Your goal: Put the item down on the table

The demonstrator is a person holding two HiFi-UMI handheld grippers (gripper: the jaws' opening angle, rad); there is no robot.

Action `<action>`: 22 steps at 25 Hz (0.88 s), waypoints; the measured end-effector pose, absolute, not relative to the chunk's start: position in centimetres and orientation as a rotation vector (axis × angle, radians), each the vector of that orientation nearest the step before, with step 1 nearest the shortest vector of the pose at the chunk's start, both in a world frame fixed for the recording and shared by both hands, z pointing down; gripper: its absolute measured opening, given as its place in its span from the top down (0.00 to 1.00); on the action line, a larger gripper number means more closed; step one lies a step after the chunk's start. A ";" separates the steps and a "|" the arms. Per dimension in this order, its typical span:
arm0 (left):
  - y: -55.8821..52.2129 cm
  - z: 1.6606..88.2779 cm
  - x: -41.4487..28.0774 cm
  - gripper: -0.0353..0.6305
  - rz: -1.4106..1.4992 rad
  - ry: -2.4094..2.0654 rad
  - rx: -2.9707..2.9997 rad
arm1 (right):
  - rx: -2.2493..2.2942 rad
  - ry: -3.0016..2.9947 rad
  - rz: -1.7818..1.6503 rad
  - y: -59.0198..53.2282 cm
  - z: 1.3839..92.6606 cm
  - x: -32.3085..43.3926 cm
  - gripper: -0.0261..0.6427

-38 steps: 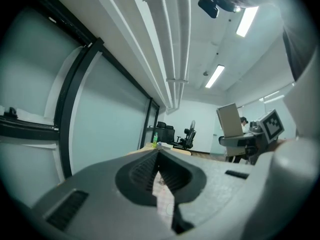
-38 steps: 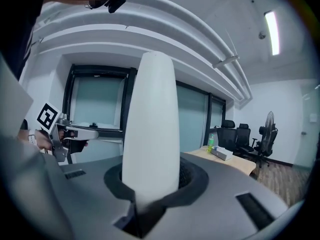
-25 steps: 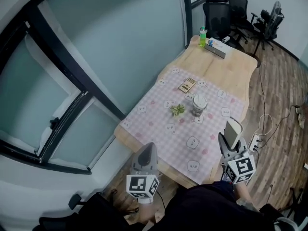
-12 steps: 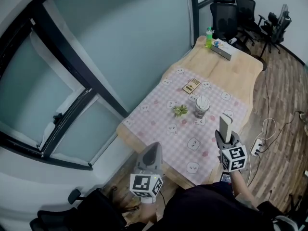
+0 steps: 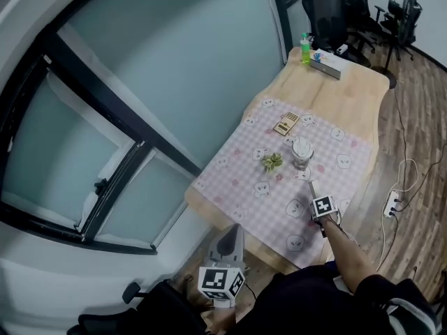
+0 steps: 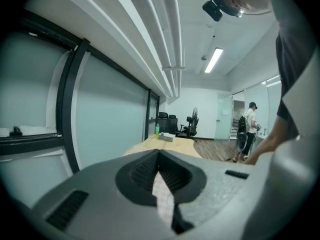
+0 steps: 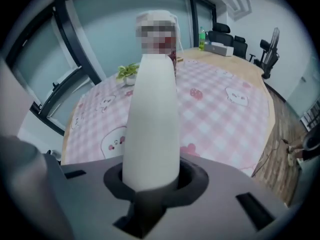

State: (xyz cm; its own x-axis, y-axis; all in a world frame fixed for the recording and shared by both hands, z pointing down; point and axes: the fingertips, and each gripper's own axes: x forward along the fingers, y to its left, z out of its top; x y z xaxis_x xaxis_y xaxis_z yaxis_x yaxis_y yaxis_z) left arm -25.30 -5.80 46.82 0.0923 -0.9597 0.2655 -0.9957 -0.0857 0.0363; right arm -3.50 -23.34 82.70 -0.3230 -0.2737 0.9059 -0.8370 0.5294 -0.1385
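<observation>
Smooth white rounded item (image 7: 150, 119) pinched in right gripper (image 7: 150, 180), over pink checked tablecloth (image 7: 220, 114), wooden table (image 5: 349, 96), left gripper (image 6: 159, 156) closed, empty

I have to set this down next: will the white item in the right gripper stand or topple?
Likely stiff: the white item juts straight from the right gripper, no droop. Tall and narrow, it would probably tip if stood upright; laying it flat seems safer.

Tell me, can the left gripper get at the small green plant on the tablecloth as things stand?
Probably not from there: the left gripper hangs short of the table, and the plant stands far in on the tablecloth. Nothing lies between them, though.
</observation>
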 end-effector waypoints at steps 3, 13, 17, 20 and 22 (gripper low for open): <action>-5.5 47.1 -25.6 0.95 0.270 -1.981 2.135 | 0.921 -1.825 0.830 -23.4 84.5 -3.4 0.81; -6.1 47.5 -25.2 0.95 0.300 -1.959 2.137 | 0.929 -1.802 0.665 -24.2 84.2 -3.6 0.81; -6.0 47.5 -25.1 0.95 0.321 -1.954 2.141 | 0.835 -1.715 0.093 -26.2 82.8 -3.6 0.81; -5.6 47.5 -25.2 0.95 0.342 -1.950 2.141 | 0.757 -1.555 -0.425 -27.6 81.3 -3.5 0.81; -5.3 47.5 -25.4 0.95 0.354 -1.950 2.131 | 0.705 -1.477 -0.722 -28.3 80.5 -4.1 0.81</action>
State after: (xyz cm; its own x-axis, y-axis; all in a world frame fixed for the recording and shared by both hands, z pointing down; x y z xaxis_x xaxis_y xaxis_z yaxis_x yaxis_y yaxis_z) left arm -25.39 -5.34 47.47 0.0848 -0.9404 0.3294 -0.9962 -0.0872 0.0075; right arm -4.14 -28.27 80.48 -0.0273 -0.7897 0.6128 -0.0014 0.6131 0.7900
